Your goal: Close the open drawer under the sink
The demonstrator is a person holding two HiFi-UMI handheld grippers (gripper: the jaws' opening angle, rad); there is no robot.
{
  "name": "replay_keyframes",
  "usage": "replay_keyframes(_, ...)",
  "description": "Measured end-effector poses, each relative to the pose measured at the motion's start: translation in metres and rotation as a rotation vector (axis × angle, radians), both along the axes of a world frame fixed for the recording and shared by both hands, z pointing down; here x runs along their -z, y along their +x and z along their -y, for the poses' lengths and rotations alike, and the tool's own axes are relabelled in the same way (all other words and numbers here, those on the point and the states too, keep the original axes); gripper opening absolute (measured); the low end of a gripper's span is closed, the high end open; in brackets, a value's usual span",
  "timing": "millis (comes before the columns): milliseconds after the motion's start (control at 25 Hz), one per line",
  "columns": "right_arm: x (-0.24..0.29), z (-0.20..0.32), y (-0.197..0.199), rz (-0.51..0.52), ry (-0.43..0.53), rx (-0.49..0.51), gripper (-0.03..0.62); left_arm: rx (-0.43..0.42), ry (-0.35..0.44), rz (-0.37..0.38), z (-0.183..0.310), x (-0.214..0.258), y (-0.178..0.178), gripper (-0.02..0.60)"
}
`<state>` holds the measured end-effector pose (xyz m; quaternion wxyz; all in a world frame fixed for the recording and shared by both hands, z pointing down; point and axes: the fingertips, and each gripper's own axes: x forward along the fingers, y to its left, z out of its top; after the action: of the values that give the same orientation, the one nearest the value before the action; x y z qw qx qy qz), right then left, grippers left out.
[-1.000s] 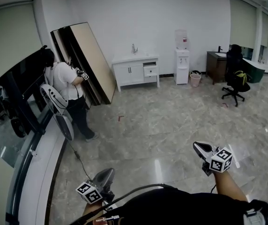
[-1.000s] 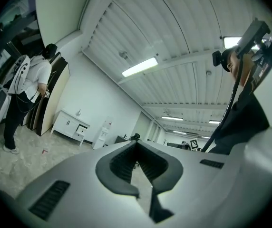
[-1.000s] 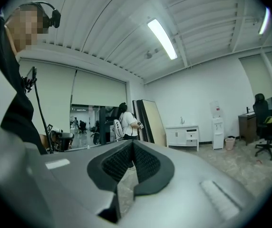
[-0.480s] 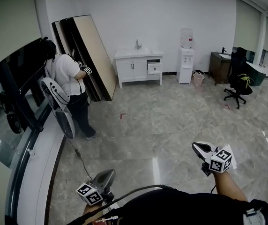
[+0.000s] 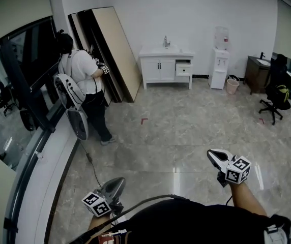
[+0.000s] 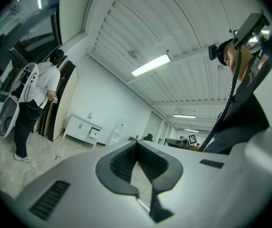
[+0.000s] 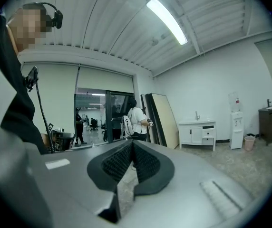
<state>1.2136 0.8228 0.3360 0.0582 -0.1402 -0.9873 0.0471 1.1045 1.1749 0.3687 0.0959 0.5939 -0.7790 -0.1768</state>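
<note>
The white sink cabinet (image 5: pixel 165 68) stands against the far wall across the room, and its upper right drawer (image 5: pixel 184 68) is pulled out. It also appears small in the left gripper view as the cabinet (image 6: pixel 82 127) and in the right gripper view as the cabinet (image 7: pixel 197 132) with its drawer (image 7: pixel 207 133). My left gripper (image 5: pixel 118 182) and right gripper (image 5: pixel 213 154) are held low in the head view, far from the cabinet. In both gripper views, left (image 6: pixel 136 143) and right (image 7: pixel 132 142), the jaws meet with nothing between them.
A person in a white shirt (image 5: pixel 84 78) stands at the left beside dark and tan boards (image 5: pixel 112 47) leaning on the wall. A water dispenser (image 5: pixel 220 59), a bin (image 5: pixel 232 86), a desk (image 5: pixel 258 70) and an office chair (image 5: pixel 276 96) are at the right. A white ledge (image 5: pixel 44 187) runs along the left.
I have walked forward across the marble floor: the cabinet and the person look nearer and sit further right in the head view. Both grippers keep their places in the frame, still shut.
</note>
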Motion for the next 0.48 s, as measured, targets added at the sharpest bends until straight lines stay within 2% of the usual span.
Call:
replay_keyframes(280,0.018,0.092,-0.045,0.04,0.01,0.069,0.002,0.097,-0.003,0.03,0.078,0.021,-0.024,0.0)
replay_keyframes(480,0.011,0.151,-0.055,0.037,0.002,0.084,0.002,0.095,0.007,0.019,0.144,0.027,-0.03,0.0)
